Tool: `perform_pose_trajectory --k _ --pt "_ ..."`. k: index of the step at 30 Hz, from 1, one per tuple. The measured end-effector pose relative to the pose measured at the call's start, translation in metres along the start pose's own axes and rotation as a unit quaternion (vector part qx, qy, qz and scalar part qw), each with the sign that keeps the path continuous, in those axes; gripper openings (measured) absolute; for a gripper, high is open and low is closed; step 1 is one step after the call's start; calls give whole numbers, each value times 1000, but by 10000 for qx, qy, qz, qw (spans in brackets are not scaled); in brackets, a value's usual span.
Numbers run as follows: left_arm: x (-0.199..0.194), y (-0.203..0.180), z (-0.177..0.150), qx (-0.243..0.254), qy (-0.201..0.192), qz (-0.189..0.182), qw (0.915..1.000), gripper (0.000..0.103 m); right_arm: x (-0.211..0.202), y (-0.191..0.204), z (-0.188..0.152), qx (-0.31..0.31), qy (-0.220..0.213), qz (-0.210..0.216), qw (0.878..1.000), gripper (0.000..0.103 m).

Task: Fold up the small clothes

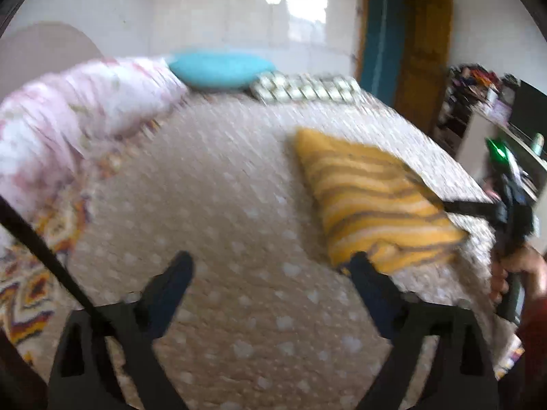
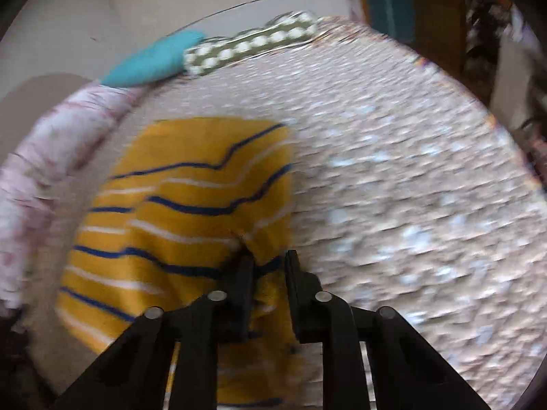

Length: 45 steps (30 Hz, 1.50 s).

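Right wrist view is showing my right tool (image 2: 268,261) nearest the lens, its two black fingers standing close together with a narrow gap, and the near edge of the yellow striped garment (image 2: 191,205) is running up between them. Blur is hiding whether the pads are actually pressing the cloth, so I cannot tell if I am gripping it. The garment is lying on the bed (image 2: 393,188), spreading away to the left of my fingers, its blue and white stripes kinking where one layer is lying over another.

Left wrist view is showing my left tool (image 1: 271,263) with its fingers spread wide and nothing between them, hanging above the dotted beige bedspread. Just beyond its right finger the garment is sitting as a folded bundle, with my right tool reaching onto its far edge from the right and my hand (image 1: 516,273) wrapping its handle.

Farther back, a pink floral quilt (image 1: 85,109) is bunching along the left side of the bed. At the head, a turquoise pillow (image 1: 220,68) is lying beside a green-and-white checked pillow (image 1: 304,87), with the white wall (image 1: 205,10) behind them.
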<state>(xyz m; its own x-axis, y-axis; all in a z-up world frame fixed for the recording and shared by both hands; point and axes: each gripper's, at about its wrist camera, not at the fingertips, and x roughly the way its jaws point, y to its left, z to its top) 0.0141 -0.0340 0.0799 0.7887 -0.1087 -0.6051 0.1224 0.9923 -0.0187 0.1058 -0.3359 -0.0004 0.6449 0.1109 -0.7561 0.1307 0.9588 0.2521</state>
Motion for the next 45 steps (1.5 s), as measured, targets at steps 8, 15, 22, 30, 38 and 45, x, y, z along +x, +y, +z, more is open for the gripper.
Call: perform_pose_trajectory --k 8,15,22,30,38,45 --pt "-50 1 6 -81 -1169 1192 9859 103 -80 31 -15 -346 -1194 -250 9919 30" --pt "-76 5 10 -151 -1262 1106 9857 103 -44 87 -16 -344 -471 1709 9836 30" --pt "-70 10 4 -135 -1014 843 9912 103 -9 115 -39 -430 283 2566 9652 32" --pt "-41 -15 -9 103 -199 434 9988 103 -50 26 -52 358 -383 1588 9859 32" --pt "14 -52 -42 248 986 102 9948 103 -97 -17 -119 248 -793 142 9964 44" --pt "47 -65 -74 199 1826 -114 9829 103 -96 -25 -155 80 -830 -492 9953 56"
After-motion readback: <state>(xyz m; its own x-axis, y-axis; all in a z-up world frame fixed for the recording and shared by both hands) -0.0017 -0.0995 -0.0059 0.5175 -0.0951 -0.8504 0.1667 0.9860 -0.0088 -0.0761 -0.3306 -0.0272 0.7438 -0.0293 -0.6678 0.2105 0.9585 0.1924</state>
